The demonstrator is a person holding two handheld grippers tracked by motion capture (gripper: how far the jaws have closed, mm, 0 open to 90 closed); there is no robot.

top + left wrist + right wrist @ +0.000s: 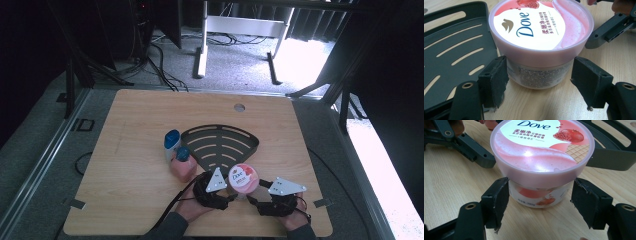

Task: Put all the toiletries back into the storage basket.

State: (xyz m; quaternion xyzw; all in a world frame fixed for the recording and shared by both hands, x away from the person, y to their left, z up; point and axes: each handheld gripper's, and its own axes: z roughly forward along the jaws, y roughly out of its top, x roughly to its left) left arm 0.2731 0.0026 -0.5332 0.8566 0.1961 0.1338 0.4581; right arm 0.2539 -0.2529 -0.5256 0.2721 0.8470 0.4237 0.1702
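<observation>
Both grippers — left gripper (539, 83), right gripper (540, 203) — bracket the Dove jar (243, 178), jaws apart. Squeeze unevenly and it skids — into the black rack (220, 145).

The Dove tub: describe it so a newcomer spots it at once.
On the wooden table, find the dark slotted fan-shaped tray. At its near tip sits the Dove tub, between both grippers' jaws. Unlike the blue-capped bottles left of the tray, it is squat, round and pink-lidded.
</observation>
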